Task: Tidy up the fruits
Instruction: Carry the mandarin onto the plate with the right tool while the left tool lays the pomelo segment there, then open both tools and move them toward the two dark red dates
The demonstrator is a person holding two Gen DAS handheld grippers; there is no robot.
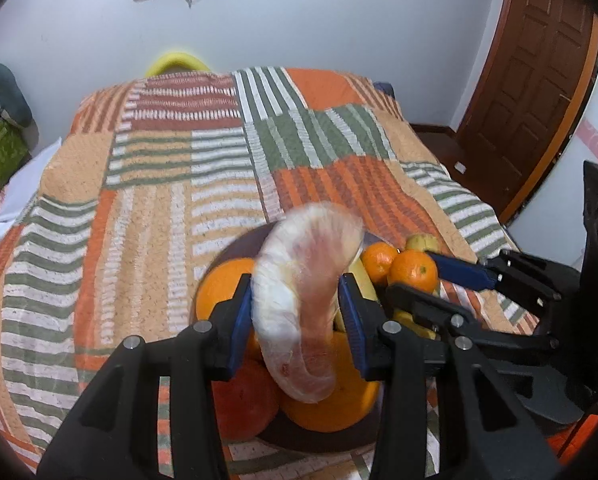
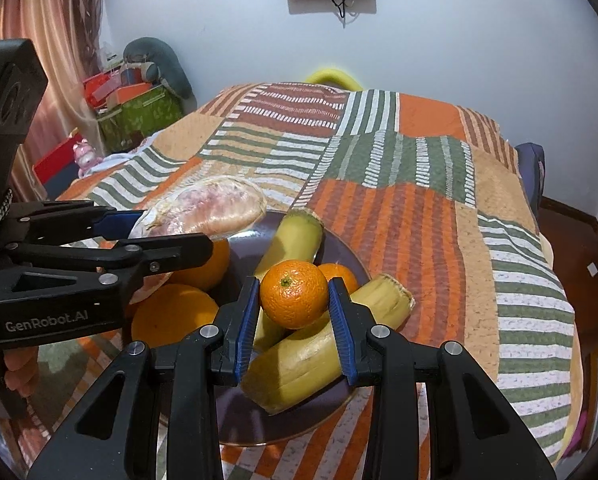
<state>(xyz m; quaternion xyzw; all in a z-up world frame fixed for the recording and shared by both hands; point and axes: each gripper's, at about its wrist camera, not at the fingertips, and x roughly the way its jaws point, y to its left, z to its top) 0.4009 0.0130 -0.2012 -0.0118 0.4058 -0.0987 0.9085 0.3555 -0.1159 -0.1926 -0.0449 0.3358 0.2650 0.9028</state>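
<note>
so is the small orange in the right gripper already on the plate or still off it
Off it. The small orange is clamped between the right gripper's blue pads, held above the bananas lying on the dark plate.

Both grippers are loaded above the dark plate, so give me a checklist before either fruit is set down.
1. Left gripper clamped on the pale pink peeled grapefruit segment: ok.
2. Right gripper clamped on the small round orange mandarin: ok.
3. Both fruits over the dark round plate: ok.
4. Free spot under the segment: not ok, large oranges lie below.
5. Free spot under the mandarin: not ok, yellow-green bananas lie below.
6. Grippers apart from each other: ok.
</note>
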